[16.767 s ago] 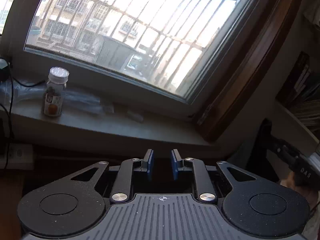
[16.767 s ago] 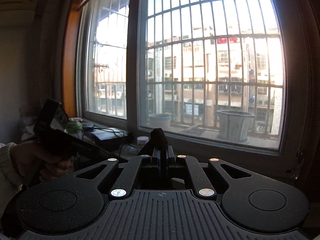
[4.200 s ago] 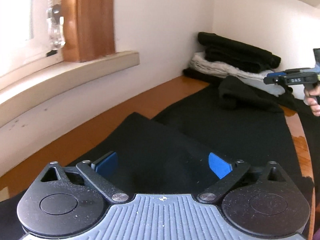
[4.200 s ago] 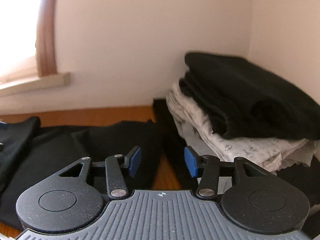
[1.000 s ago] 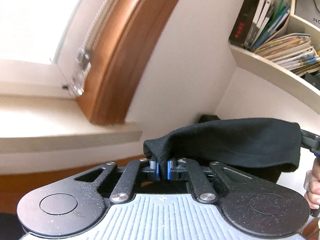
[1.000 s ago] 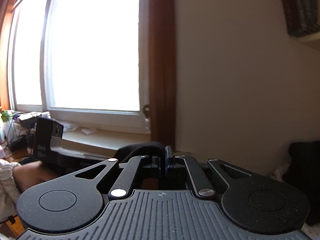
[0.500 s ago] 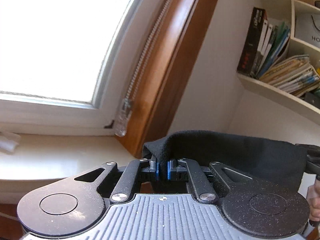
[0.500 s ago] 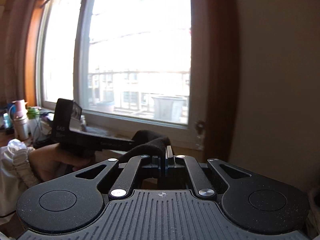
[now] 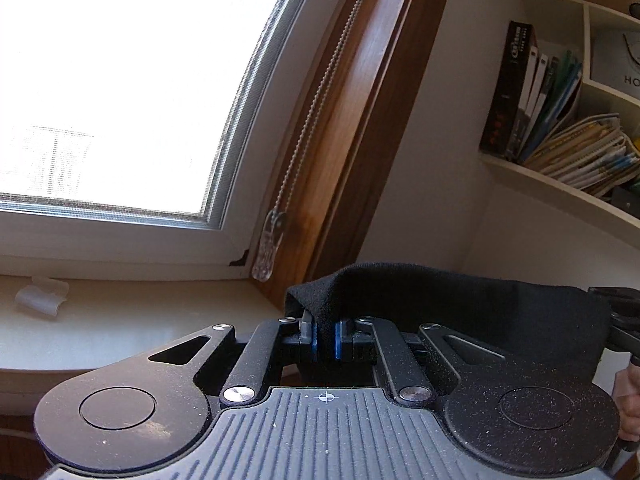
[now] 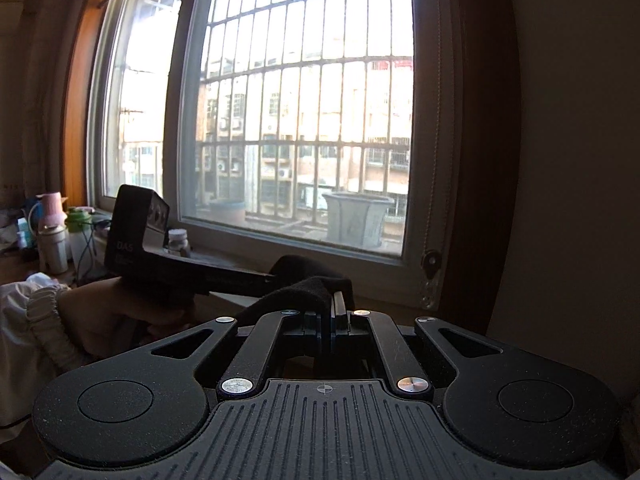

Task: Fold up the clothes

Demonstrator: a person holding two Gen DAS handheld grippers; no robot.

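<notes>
We hold a black garment (image 9: 460, 312) up in the air between our two grippers, well above the bench, which neither camera shows. The left gripper (image 9: 325, 338) has its jaws nearly closed on one corner of the cloth, the blue pads (image 9: 314, 338) pinching a fold that humps up over them. The right gripper (image 10: 329, 322) has its jaws pressed together on the opposite corner, where a dark lump of fabric bulges out on the left side. From the left wrist view the cloth runs as a band off to the right edge of the picture, with a slight sag in the middle; from the right wrist view the left hand (image 10: 132, 316) and its tool sit just beyond the pinched fabric, in front of the window (image 10: 304, 120)

We judge this to be the carry-and-spread step: the top edge is taken at both corners and lifted, and the fold itself is not yet made. To do it well, we should keep both grips firm, hold the two corners level with each other, and draw them apart just enough to take out the sag without tugging the cloth from the pads. How the rest of the garment hangs below is hidden, so we should lower slowly and let the bottom edge settle flat first
</notes>
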